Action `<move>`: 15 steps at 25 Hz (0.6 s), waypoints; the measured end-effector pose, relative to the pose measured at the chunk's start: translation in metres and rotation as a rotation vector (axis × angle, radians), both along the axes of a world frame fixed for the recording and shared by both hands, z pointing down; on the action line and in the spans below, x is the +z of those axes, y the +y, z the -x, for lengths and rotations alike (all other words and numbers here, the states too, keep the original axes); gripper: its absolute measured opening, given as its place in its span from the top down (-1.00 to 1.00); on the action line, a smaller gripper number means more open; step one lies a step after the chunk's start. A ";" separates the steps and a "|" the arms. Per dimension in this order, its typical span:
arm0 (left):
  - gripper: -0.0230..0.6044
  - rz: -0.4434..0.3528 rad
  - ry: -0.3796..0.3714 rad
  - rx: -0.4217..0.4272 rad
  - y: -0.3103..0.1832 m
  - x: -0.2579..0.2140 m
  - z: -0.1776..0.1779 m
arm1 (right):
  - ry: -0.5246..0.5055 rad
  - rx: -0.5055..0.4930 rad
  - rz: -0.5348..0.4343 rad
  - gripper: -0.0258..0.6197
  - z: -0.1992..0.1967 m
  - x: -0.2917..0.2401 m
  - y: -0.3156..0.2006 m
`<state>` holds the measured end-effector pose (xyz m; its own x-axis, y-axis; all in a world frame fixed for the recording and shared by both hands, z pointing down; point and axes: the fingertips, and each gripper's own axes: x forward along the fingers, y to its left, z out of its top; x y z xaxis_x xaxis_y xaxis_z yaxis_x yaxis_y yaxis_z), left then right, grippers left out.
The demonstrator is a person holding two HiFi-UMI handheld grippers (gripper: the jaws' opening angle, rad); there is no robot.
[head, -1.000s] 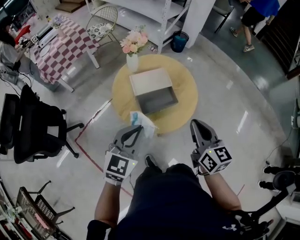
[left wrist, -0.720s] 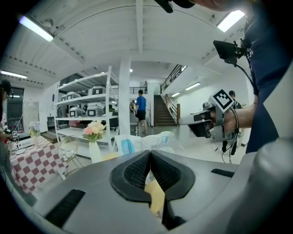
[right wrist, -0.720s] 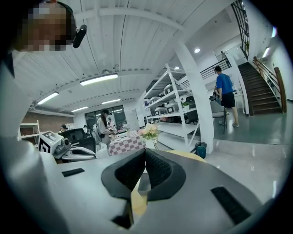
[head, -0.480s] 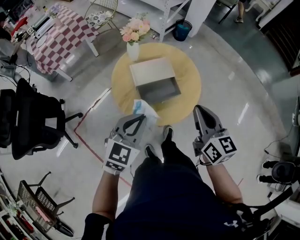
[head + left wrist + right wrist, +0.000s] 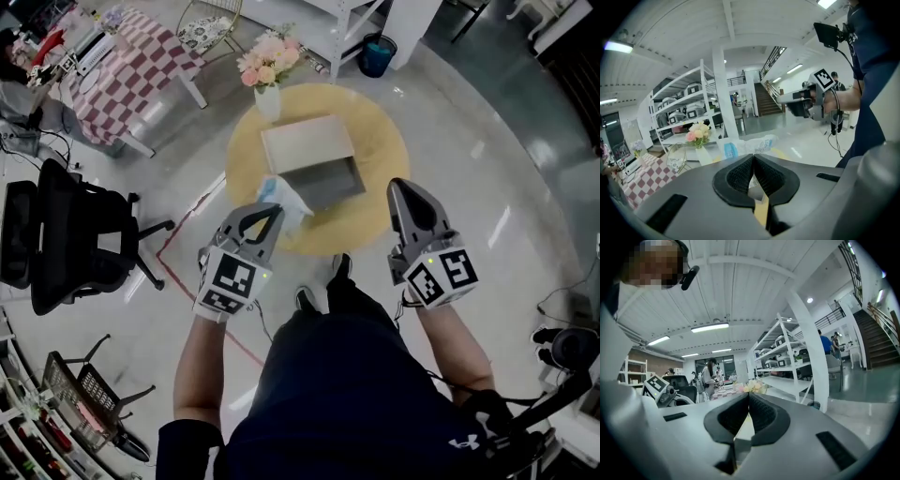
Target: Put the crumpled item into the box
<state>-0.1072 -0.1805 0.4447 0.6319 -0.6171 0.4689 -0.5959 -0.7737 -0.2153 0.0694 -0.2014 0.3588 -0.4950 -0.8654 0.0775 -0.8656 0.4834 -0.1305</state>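
Observation:
A crumpled white-and-blue wrapper (image 5: 282,198) sticks out from the tips of my left gripper (image 5: 271,210), which is shut on it above the near left edge of the round yellow table (image 5: 380,150). In the left gripper view the wrapper (image 5: 749,146) shows just beyond the closed pads (image 5: 740,174). The open grey box (image 5: 324,182), its lid (image 5: 305,142) folded back, sits mid-table just beyond the wrapper. My right gripper (image 5: 401,187) is shut with nothing in it, over the table's near right edge, right of the box.
A white vase of pink flowers (image 5: 265,67) stands at the table's far left edge. A black office chair (image 5: 56,246) is on the left, with a checkered table (image 5: 122,70) behind it. White shelving (image 5: 787,352) and a blue bin (image 5: 380,54) stand beyond the table.
The person has stepped closer to the table. Both grippers have moved forward, and the left one has carried the wrapper from short of the table to over its near edge.

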 end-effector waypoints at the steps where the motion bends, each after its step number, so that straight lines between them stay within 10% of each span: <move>1: 0.87 0.011 -0.012 0.001 -0.006 0.005 -0.001 | 0.013 -0.003 -0.033 0.89 0.000 -0.007 -0.007; 15: 0.87 0.165 -0.227 0.151 -0.063 0.091 -0.029 | 0.027 -0.042 -0.164 0.89 0.011 -0.033 -0.068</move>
<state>-0.0785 -0.2434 0.5358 0.5784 -0.4281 0.6944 -0.4231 -0.8852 -0.1933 0.0588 -0.2698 0.3258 -0.5309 -0.8460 -0.0491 -0.8462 0.5324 -0.0237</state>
